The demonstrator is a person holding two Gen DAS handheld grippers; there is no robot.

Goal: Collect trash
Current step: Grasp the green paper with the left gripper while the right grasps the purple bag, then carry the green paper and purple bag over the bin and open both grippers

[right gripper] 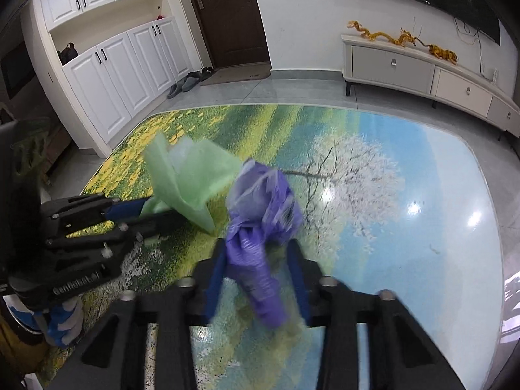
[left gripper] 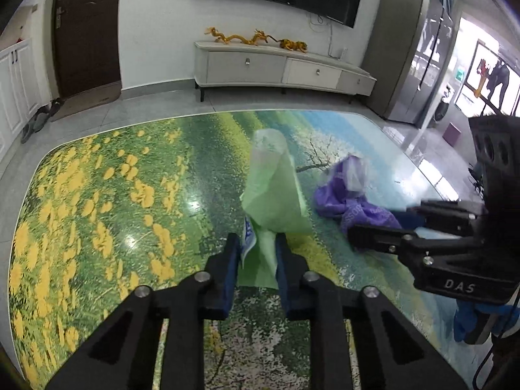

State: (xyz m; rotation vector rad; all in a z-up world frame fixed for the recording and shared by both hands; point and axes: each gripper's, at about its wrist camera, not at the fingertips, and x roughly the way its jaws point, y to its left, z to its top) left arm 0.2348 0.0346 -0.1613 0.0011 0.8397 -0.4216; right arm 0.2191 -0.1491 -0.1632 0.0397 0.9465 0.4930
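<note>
My left gripper [left gripper: 258, 253] is shut on a crumpled green plastic bag [left gripper: 276, 191] and holds it above the landscape-printed table [left gripper: 97, 195]. The bag also shows in the right wrist view [right gripper: 191, 175], with the left gripper [right gripper: 143, 214] at its base. My right gripper [right gripper: 256, 263] has its fingers around a crumpled purple plastic bag [right gripper: 263, 208]; the jaws stand fairly wide and the bag is blurred. In the left wrist view the purple bag [left gripper: 347, 191] lies on the table at the right gripper's [left gripper: 377, 224] tips.
A white TV cabinet [left gripper: 279, 68] with golden dragon figures stands against the far wall under a TV. A dark door [right gripper: 230, 16] and white cupboards [right gripper: 123, 58] are at the left, with slippers on the floor. A grey fridge [left gripper: 412, 52] stands at the right.
</note>
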